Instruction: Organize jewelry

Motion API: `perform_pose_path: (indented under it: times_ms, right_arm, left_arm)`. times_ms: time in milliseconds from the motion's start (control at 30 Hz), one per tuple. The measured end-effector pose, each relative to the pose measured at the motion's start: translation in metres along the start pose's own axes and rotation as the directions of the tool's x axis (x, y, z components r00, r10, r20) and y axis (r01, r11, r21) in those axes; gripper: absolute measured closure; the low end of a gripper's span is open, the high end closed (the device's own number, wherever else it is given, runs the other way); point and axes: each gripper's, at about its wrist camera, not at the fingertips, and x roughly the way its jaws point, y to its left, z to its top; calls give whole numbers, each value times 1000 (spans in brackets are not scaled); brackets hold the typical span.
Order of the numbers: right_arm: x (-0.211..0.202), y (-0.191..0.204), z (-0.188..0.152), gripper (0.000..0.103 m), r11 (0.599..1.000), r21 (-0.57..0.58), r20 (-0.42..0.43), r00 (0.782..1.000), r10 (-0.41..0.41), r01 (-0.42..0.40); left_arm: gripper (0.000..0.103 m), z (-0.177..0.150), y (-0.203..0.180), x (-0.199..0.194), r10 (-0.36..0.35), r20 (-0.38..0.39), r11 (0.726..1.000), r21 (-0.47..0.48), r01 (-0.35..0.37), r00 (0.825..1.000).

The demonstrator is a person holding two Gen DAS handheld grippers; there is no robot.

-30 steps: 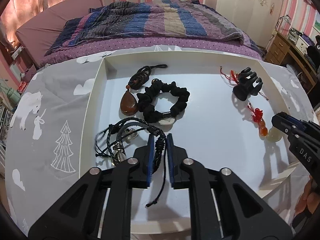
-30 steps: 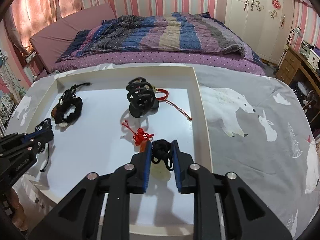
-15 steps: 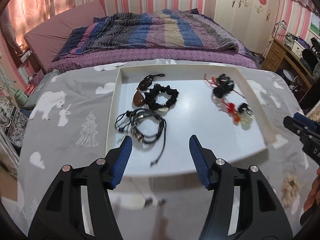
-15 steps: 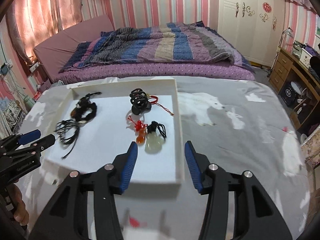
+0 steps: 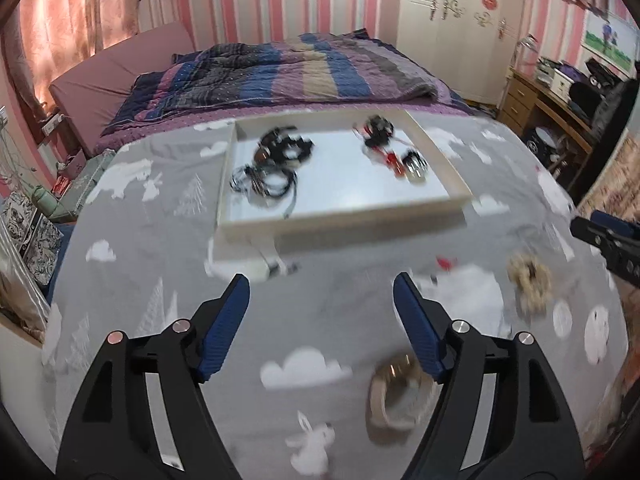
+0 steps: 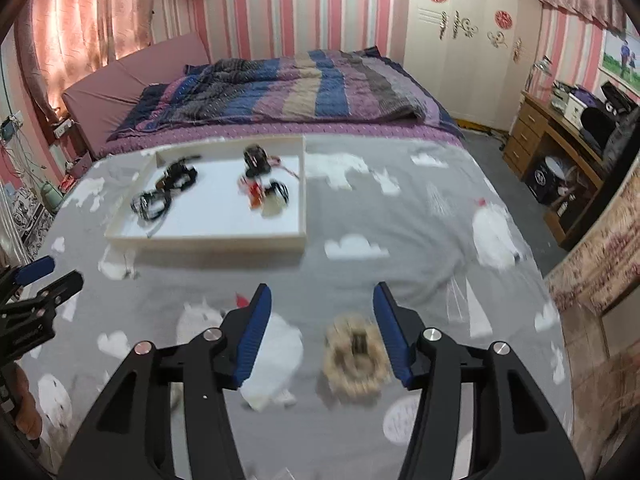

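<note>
A white tray (image 5: 344, 222) on the grey printed cloth holds black cords (image 5: 264, 180), a black scrunchie (image 5: 290, 148), a black claw clip (image 5: 378, 128) and a red-knotted pendant (image 5: 408, 164). The tray (image 6: 208, 240) shows in the right wrist view too. My left gripper (image 5: 322, 320) is open and empty, well back from the tray. A pale bangle (image 5: 400, 396) lies by its right finger. My right gripper (image 6: 322, 328) is open and empty over a beige fuzzy scrunchie (image 6: 354, 354), which also shows in the left wrist view (image 5: 530, 284).
A small red item (image 6: 241, 300) and a white item (image 5: 276, 268) lie on the cloth in front of the tray. A bed with a striped quilt (image 6: 288, 92) stands behind the table. A wooden desk (image 6: 560, 136) is at the right.
Both grippers let go of the items in the tray, opened wide, and pulled back from it. The black cords and the pendant now lie in the tray.
</note>
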Motion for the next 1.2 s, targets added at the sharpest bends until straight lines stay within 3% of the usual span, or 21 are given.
perform_pose_path:
  times_ms: [333,600,733,767,900,1033,1200]
  right_arm:
    - [47,-39,-67,49,997,71,-85,996,-31,37]
    - [77,-54,-80,50,993,99,-101,993,-57,67]
    - [82,-51,-81,51,994,89,-92,994,-53,61]
    - [83,-51,-82,54,995,87,-90,995,-50,58]
    - [86,-49,-83,78,995,86,-86,996,-32,39]
    - [89,-48,-83,87,996,86,-92,996,-20,28]
    - [84,-47,-79,92,996,82,-70,997,-20,26]
  left_arm:
    - [29,-67,-12,29,0,-86,1000,6,1,996]
    - [31,-83,-14,48,2,-129,1000,7,-1,992]
    - [49,-86,-19,58,-4,-151,1000,14,6,988]
    - [51,-86,-20,60,-7,-155,1000,15,9,988]
    - [75,-84,-21,62,-31,-155,999,13,34,987]
    - [96,-83,-25,65,-60,-167,998,16,63,984]
    - [100,-80,-30,63,-94,-153,995,23,98,984]
